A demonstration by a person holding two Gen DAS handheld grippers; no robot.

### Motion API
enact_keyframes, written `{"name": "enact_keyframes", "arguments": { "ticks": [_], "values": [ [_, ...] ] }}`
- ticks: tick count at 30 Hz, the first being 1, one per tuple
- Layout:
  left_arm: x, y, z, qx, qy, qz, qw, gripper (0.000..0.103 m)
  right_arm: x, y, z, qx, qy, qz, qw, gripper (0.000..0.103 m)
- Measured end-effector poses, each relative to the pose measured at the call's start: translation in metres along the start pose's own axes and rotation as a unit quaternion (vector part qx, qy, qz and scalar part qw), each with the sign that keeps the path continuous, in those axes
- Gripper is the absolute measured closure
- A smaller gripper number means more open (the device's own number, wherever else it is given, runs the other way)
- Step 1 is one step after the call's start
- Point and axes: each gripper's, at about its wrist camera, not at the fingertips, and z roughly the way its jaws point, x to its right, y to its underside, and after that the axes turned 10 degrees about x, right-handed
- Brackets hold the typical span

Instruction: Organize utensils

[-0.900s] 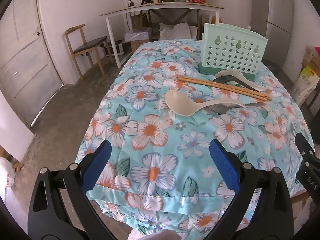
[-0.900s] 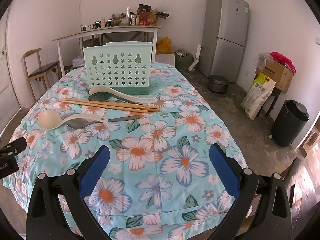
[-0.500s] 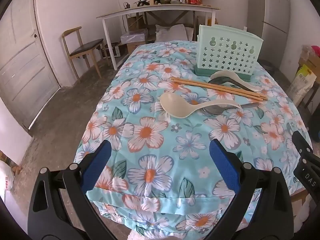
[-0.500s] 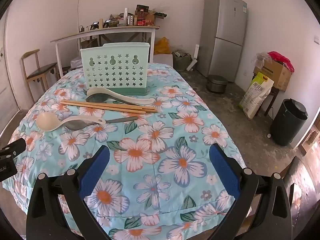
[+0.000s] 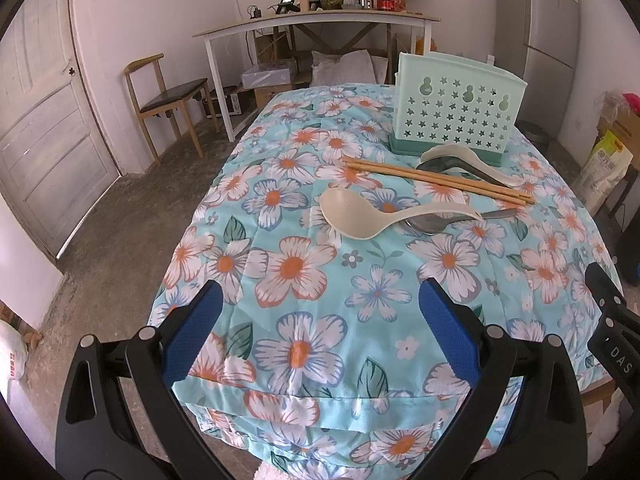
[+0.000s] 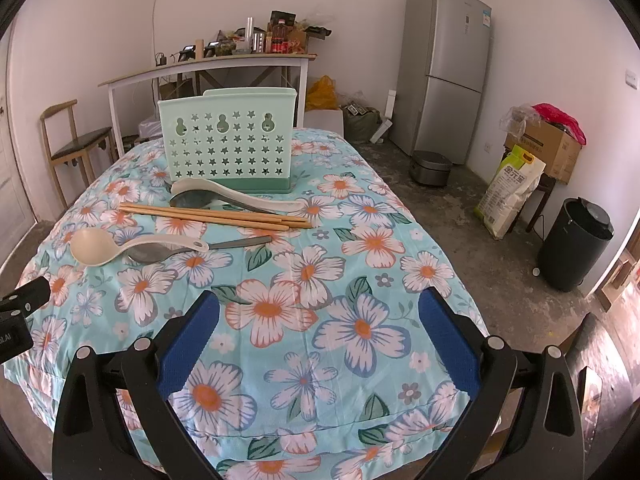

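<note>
A mint-green perforated utensil holder [image 5: 456, 114] [image 6: 228, 148] stands at the far end of a table covered with a floral cloth [image 5: 304, 280] [image 6: 320, 280]. In front of it lie a cream spoon over a dark metal spoon [image 6: 200, 199], a pair of wooden chopsticks [image 5: 436, 180] [image 6: 212, 214], then a cream ladle [image 5: 360, 218] [image 6: 104, 246] across a steel spoon [image 5: 436, 222] [image 6: 160, 254]. My left gripper [image 5: 320, 322] and my right gripper [image 6: 318, 324] both hover open over the near end of the table, well short of the utensils, with nothing between their blue pads.
A wooden chair [image 5: 164, 96] and a white desk [image 5: 316, 24] with clutter stand beyond the table. On the right are a fridge [image 6: 448, 68], a black bin [image 6: 572, 244], a sack [image 6: 510, 190] and a cardboard box [image 6: 548, 148]. A door [image 5: 44, 120] is at left.
Both grippers have tilted and drawn back a little, so the table and utensils sit slightly lower and farther in each view. Nothing on the table has moved.
</note>
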Motion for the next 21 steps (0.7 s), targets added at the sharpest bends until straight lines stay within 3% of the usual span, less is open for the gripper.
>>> {"name": "enact_keyframes", "arguments": {
  "ticks": [21],
  "values": [
    [-0.0016, 0.0009, -0.0006, 0.001, 0.0, -0.001, 1.0, 0.008, -0.0015, 0.0006, -0.0003, 0.0, -0.002, 0.001, 1.0, 0.006]
  ]
}}
